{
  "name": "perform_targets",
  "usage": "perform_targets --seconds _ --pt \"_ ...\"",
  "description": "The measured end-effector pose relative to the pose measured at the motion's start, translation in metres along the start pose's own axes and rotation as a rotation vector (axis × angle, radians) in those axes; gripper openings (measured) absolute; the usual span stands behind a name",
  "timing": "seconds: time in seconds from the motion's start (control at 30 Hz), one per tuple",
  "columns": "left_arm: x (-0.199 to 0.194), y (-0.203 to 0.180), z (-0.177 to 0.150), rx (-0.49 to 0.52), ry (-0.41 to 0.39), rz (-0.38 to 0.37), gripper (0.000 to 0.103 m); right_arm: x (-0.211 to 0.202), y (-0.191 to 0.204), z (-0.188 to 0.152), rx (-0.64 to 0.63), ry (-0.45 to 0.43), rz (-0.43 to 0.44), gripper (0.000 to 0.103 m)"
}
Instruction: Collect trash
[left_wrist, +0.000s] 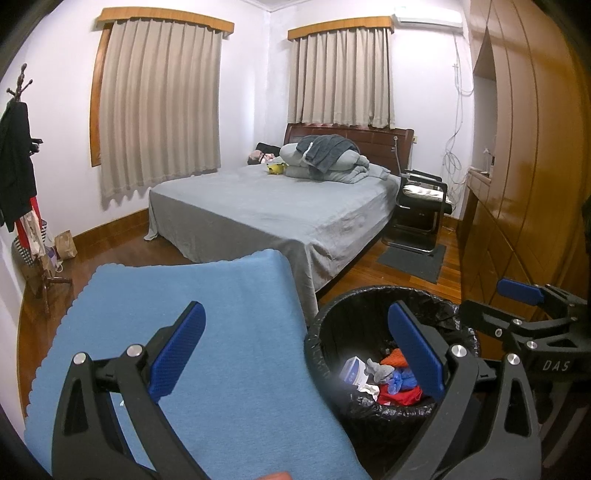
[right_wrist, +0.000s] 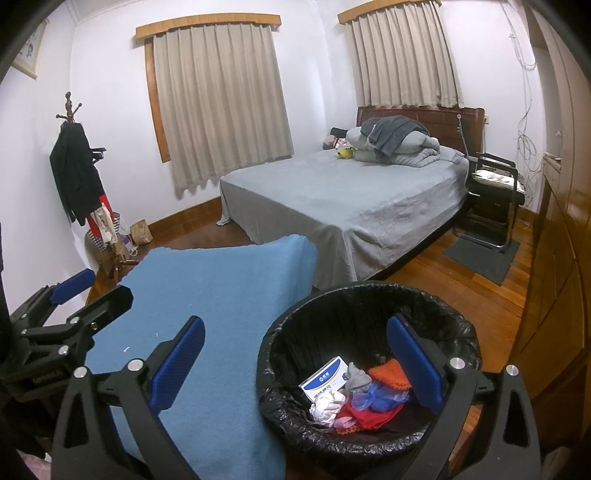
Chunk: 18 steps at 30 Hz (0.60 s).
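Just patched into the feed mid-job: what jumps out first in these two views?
The black-lined trash bin in the near foreground, already holding a white box, orange cloth and red scraps. Left of it, a blue cloth covers a surface with nothing visibly on it. Both the left hand-held gripper and right hand-held gripper hang open and empty; a grey bed lies behind.

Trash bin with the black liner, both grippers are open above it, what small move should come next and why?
Probably pull both grippers back from the trash bin and look for any remaining trash. The left gripper and right gripper are open and empty. The white box, orange cloth and red cloth already lie inside the liner, and the blue cloth covering the surface beside it shows nothing left to pick.
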<state>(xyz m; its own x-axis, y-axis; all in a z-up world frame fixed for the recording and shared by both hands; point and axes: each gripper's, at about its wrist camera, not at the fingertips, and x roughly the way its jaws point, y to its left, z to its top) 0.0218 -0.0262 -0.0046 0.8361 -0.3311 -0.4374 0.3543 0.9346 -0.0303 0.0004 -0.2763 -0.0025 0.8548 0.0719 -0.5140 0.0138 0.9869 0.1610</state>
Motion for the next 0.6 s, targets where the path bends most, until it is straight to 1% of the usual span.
perform_targets --seconds 0.6 --pt "-0.0006 -0.0016 0.0006 -0.004 0.002 0.004 0.096 0.0009 0.0008 0.0002 0.0 0.002 0.0 0.097"
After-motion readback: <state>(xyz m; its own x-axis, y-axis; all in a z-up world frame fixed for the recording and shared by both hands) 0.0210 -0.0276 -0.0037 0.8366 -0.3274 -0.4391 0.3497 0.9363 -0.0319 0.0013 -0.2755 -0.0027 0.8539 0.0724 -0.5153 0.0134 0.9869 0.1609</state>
